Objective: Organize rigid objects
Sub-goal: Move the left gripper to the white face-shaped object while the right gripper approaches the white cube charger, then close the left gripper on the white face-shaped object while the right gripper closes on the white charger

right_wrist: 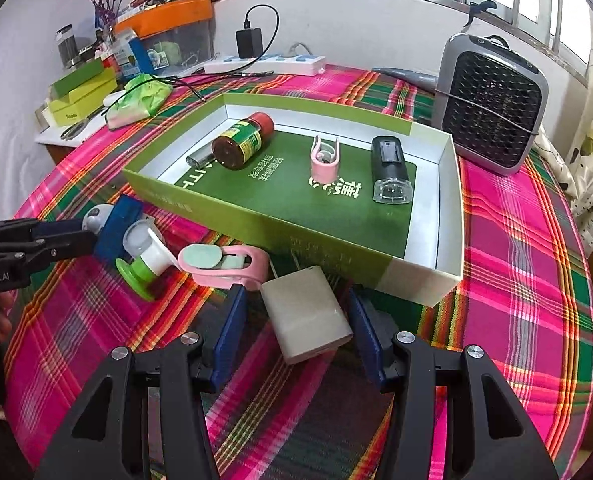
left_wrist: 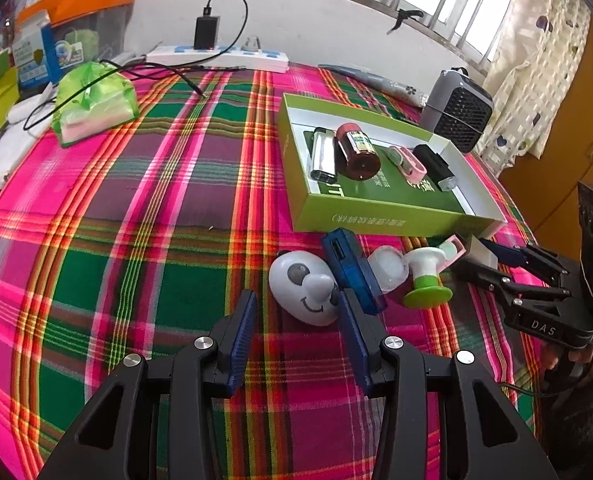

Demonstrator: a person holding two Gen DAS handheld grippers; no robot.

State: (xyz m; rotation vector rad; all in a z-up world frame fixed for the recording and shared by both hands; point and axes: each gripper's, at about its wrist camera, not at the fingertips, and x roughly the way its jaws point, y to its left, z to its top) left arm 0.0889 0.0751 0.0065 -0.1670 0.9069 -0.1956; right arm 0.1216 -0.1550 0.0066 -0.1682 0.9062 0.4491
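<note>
A green box lid (left_wrist: 392, 222) (right_wrist: 256, 222) lies on the plaid table and holds a brown bottle (left_wrist: 356, 151) (right_wrist: 242, 142), a silver lighter (left_wrist: 322, 156), a pink clip (right_wrist: 323, 160) and a black device (right_wrist: 390, 170). In front of it lie a panda toy (left_wrist: 304, 292), a blue block (left_wrist: 352, 268), a clear round case (left_wrist: 388, 268), a green-and-white spool (left_wrist: 426, 278) (right_wrist: 146, 266), a pink clip (right_wrist: 224, 264) and a white adapter (right_wrist: 306, 314). My left gripper (left_wrist: 298, 308) is open just short of the panda. My right gripper (right_wrist: 296, 308) is open with the adapter between its fingers.
A grey fan heater (right_wrist: 492, 102) stands behind the box on the right. A power strip (left_wrist: 216, 56) with a charger, a green bag (left_wrist: 94, 100), cables and stacked boxes (right_wrist: 82, 94) sit along the back left. A curtain (left_wrist: 536, 60) hangs at the right.
</note>
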